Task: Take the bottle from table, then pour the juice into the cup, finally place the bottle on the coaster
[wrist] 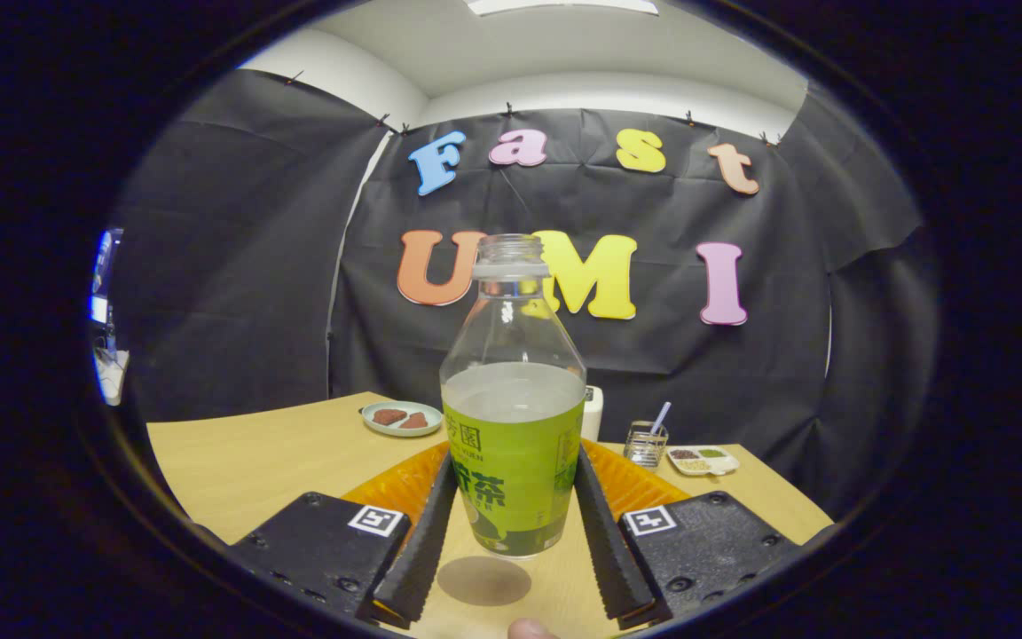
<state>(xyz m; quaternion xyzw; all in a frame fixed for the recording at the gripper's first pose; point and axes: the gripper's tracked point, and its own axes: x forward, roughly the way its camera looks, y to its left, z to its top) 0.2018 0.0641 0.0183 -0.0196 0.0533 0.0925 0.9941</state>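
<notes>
1. Fingers [440,524] of the gripper [514,532] pinch the bottle [513,399], one ribbed, saw-toothed pad pressed on each side of its lower body; square black-and-white marker tags sit on the two blocky finger housings.
2. Bottle upright between the fingers, clear plastic, rounded shoulders, threaded neck, no cap on. Pale cloudy liquid up to just above the label.
3. Label [513,475]: green wrap with dark Chinese characters; writing is there, not transcribed.
4. Bottle base appears lifted off the counter [245,461]; a round dark patch [483,580] lies on the wood under it, cannot tell if shadow or coaster.
5. Counter is light wood grain, smooth. Fingertip of a person's hand [529,630] shows just behind the patch.
6. Orange ribbed tray or mat [396,484] just beyond the fingers, behind the bottle on both sides.
7. Further back on the left: small pale-green plate [401,418] holding two reddish-brown pieces.
8. On the right: clear glass cup [646,444] with a straw, then a small white divided dish [703,459] with green and brown bits.
9. White cylindrical object [593,413] right behind the bottle, mostly hidden.
</notes>
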